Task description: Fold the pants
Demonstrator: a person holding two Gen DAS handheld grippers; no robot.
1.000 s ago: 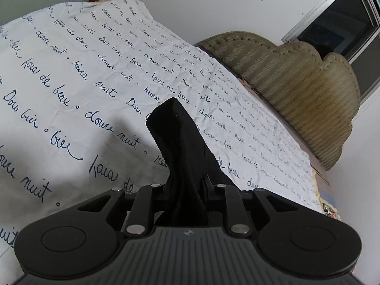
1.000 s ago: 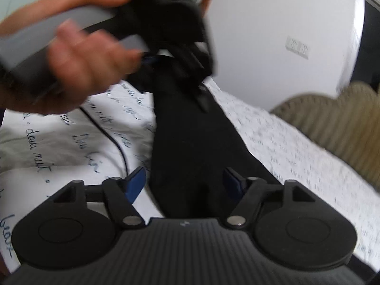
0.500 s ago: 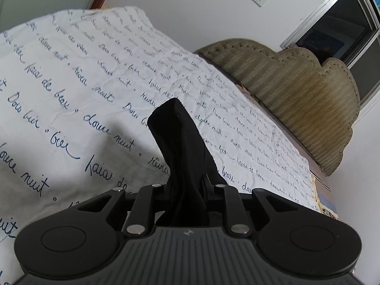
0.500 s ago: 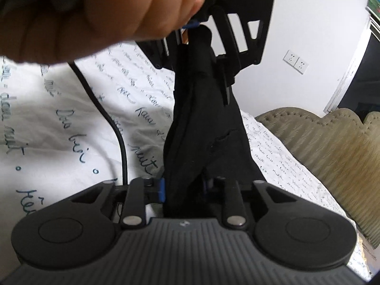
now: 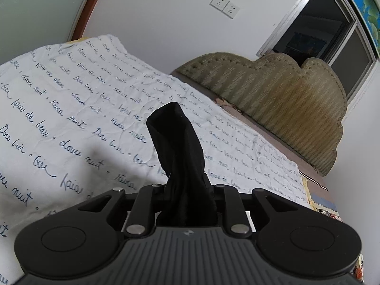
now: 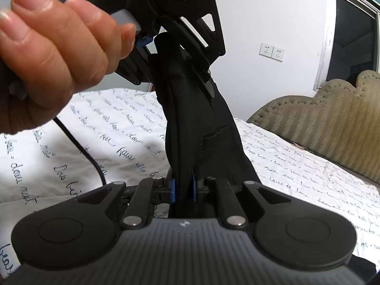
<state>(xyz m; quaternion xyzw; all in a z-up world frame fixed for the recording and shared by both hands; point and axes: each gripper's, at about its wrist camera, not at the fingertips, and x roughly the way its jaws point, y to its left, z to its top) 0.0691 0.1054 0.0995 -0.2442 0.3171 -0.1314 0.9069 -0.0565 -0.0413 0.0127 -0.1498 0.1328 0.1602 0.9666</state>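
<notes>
Black pants (image 5: 177, 147) stick out as a bunched strip from my left gripper (image 5: 186, 190), which is shut on them above the bed. In the right wrist view the same pants (image 6: 199, 123) hang stretched between both grippers. My right gripper (image 6: 183, 190) has its blue pads pressed on the lower part of the cloth, and its jaws are still closing. Up in that view the left gripper (image 6: 166, 49) pinches the top of the cloth, held by a person's hand (image 6: 54, 54).
A white sheet with blue handwriting (image 5: 59, 109) covers the bed below. An olive padded headboard (image 5: 280, 99) runs along the right. A black cable (image 6: 83, 149) trails from the hand over the sheet. Wall sockets (image 5: 224, 6) and a dark window (image 5: 320, 30) lie beyond.
My right gripper's jaws came together from wide apart onto the pants. The left gripper has risen with its end of the cloth, which now hangs taut between the two.
</notes>
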